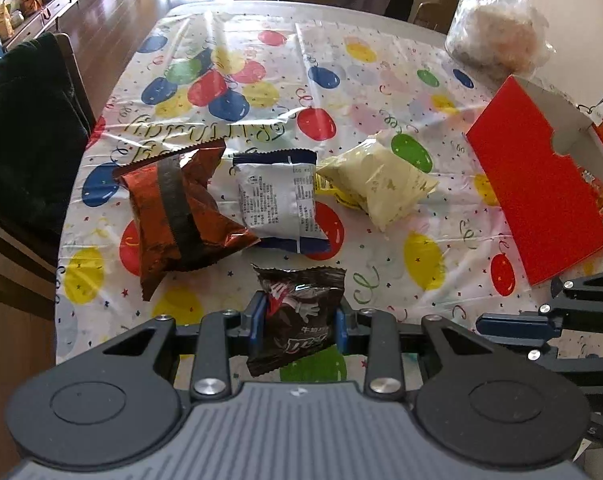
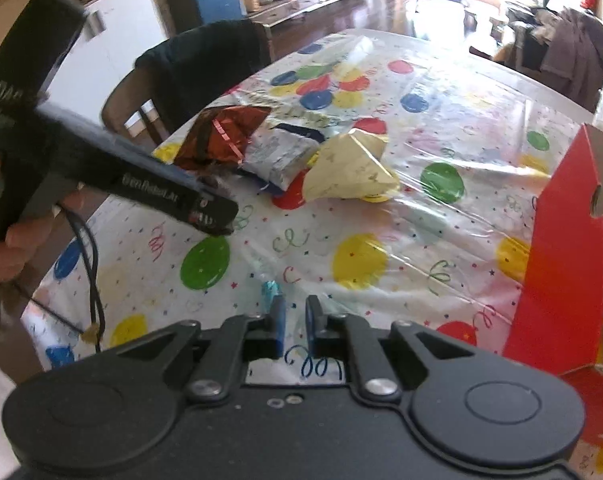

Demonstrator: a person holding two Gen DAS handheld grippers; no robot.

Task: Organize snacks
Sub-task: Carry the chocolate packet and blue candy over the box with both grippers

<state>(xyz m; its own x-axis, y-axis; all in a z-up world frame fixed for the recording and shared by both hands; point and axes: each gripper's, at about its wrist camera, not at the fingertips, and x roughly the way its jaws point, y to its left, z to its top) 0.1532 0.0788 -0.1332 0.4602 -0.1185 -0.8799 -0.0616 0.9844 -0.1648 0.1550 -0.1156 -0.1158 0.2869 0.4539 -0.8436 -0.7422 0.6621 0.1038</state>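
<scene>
A dark brown packet [image 1: 297, 312] is clamped between the blue fingers [image 1: 256, 320] of the left gripper [image 1: 299, 322], held above the table [image 1: 381, 20], which is covered by a balloon-printed cloth [image 1: 381, 92]. The packet stands roughly upright in the grip, its crimped top edge above the fingers and its lower end hanging below them. Beyond it three more packets are seen lying on the cloth in a row: a red foil packet [image 1: 173, 216] to the left, a white packet [image 1: 279, 200] with blue ends in the middle, and a pale yellow packet [image 1: 377, 182] to the right. The red packet overlaps the white one's left edge, and the yellow one touches the white one's right side. A red box [image 1: 537, 196] stands at the right of the table, its open top tilted away, with some packets partly visible inside. A clear bag [image 1: 497, 32] of pale contents sits at the far right corner. In the right wrist view the right gripper [image 2: 295, 320] is held low over the cloth [image 2: 381, 208] with its fingers [image 2: 277, 320] nearly together, a narrow gap left between them and nothing held. The red box [image 2: 557, 248] rises just to its right. The left gripper's body [image 2: 149, 188] is seen from the side at the left, ahead of the red [image 2: 221, 136], white [image 2: 281, 152] and yellow [image 2: 349, 168] packets. A dark chair [image 2: 197, 68] stands at the table's far left edge.
</scene>
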